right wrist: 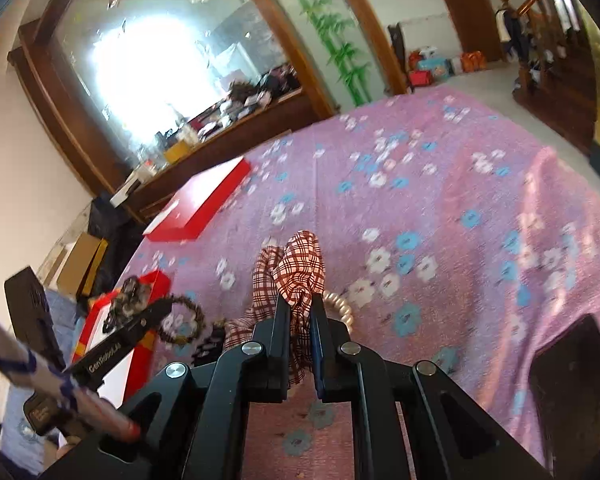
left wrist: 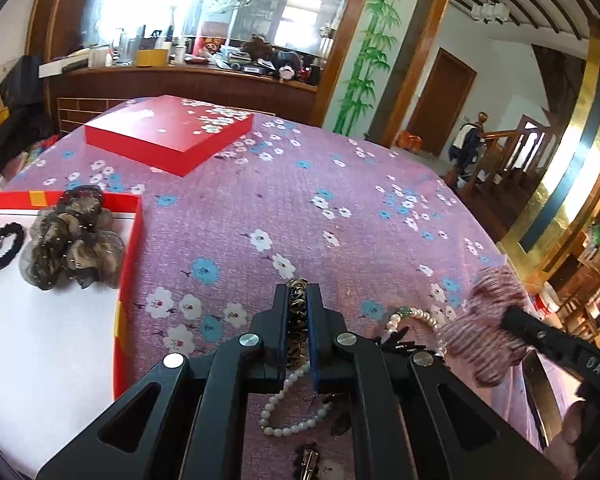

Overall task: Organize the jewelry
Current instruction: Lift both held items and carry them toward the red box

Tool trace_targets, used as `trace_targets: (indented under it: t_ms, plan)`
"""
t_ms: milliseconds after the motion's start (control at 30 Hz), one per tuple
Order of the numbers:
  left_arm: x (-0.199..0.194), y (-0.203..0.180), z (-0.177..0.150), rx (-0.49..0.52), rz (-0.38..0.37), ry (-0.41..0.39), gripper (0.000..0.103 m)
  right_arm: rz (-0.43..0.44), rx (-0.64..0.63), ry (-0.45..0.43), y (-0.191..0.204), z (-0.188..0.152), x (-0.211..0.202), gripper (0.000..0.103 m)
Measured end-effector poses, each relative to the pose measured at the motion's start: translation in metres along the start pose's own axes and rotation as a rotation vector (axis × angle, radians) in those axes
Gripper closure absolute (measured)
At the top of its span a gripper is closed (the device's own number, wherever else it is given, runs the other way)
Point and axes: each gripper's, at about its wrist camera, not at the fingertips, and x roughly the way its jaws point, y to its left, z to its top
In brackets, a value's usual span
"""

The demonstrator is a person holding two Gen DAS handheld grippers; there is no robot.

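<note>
Left gripper [left wrist: 298, 294] clenched on a brown patterned bracelet [left wrist: 297, 312], pinched between both fingers, lifted over the floral tablecloth [left wrist: 300, 200]. Right gripper [right wrist: 300, 304] clenched on a plaid fabric bow [right wrist: 298, 268], cloth bunched between its fingers.

Under and behind the left fingers: pearl strand [left wrist: 288, 404] on the cloth. Right of them: second pearl bracelet with a green bead [left wrist: 410, 316], next to the bow.

Left of the left gripper: open red box [left wrist: 130, 248], white inside, holding a grey organza scrunchie [left wrist: 70, 246] and a black hair tie [left wrist: 4, 246], apart from each other. Ahead-left, well apart: red lid [left wrist: 168, 132] flat on the cloth.

Just right of the right gripper's tips: pearl bracelet [right wrist: 340, 304] on the cloth.
</note>
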Motion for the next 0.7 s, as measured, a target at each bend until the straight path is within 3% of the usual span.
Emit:
trace_targets:
  t_ms: [67,200,267,333,400,567,700]
  plan:
    - [-0.004,-0.005,0.001,0.004,-0.038,0.010,0.096,0.000,0.011,-0.006,-0.001,0.001,-0.006,0.094]
    - [-0.013,-0.015,-0.001,0.045,-0.003,-0.035,0.096,-0.005,-0.021,-0.031,0.004,0.003,-0.012,0.094]
    - [-0.023,-0.016,0.001,0.028,-0.007,-0.060,0.096,-0.062,-0.045,-0.089,0.008,0.001,-0.017,0.094]
    - [-0.036,-0.017,0.000,0.028,0.023,-0.075,0.095,-0.067,-0.046,-0.052,0.013,-0.002,-0.015,0.094]
    - [-0.051,-0.012,-0.004,0.021,-0.002,-0.063,0.095,-0.063,-0.019,-0.033,0.019,-0.010,-0.024,0.094]
    - [-0.101,0.017,-0.007,-0.023,-0.017,-0.086,0.095,-0.056,-0.074,-0.045,0.057,-0.025,-0.054,0.094]
    - [-0.140,0.054,-0.002,-0.044,-0.007,-0.115,0.095,0.005,-0.113,-0.035,0.102,-0.031,-0.063,0.094]
